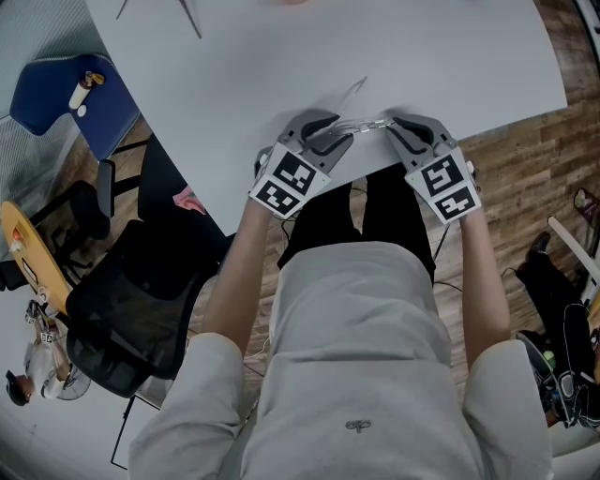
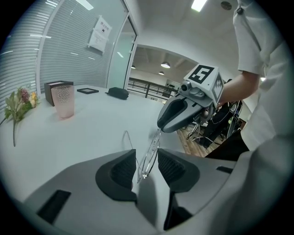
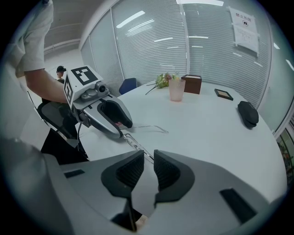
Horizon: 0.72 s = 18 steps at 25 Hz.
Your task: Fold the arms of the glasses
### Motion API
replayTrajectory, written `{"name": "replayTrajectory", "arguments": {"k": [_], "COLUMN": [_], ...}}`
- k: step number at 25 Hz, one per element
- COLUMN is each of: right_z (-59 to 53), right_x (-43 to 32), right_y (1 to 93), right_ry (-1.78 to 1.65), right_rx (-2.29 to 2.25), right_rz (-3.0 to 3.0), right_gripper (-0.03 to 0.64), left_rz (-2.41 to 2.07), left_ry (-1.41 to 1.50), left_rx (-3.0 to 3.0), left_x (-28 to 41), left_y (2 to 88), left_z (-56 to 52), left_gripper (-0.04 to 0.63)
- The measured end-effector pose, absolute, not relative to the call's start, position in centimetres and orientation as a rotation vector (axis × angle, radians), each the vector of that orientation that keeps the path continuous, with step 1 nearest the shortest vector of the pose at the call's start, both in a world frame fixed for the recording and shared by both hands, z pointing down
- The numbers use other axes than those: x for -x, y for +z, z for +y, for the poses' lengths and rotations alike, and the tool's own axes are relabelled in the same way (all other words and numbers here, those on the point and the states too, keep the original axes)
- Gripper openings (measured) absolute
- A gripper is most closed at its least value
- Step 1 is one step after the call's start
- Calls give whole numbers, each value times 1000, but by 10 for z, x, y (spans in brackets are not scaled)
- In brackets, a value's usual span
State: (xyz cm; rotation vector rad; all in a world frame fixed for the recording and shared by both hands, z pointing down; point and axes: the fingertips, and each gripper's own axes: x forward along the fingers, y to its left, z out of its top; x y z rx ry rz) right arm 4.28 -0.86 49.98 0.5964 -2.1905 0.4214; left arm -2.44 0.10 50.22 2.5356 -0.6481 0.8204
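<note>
Thin wire-framed glasses (image 2: 151,149) at the white table's (image 1: 281,75) edge.
Your right gripper (image 3: 148,167) pinches one end; your left gripper (image 2: 146,166) stands spread around the other.

glasses (image 2: 149,160) thin, barely visible, wall notice (image 2: 100,34) unreadable

Large white table top (image 1: 281,56) over brown wood-plank floor (image 1: 525,159); black mesh office chair (image 1: 131,309) and blue upholstered chair (image 1: 47,105) stand beside it. Glass partition walls with grey slatted blinds (image 3: 206,41); bright ceiling strip lights (image 2: 198,4) are lit.
</note>
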Motion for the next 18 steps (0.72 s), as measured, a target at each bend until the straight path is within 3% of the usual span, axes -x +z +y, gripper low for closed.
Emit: {"name": "replayTrajectory", "arguments": {"k": [18], "right_z": [-12], "right_x": [-38], "right_y": [500], "right_ry": [416], "right_rx": [-603], "right_rz": [-2191], "right_gripper": [72], "left_rz": [-597], "left_ry": [873], "left_rx": [-2594], "left_x": [18], "left_y": [499], "left_z": [9], "left_gripper": [69]}}
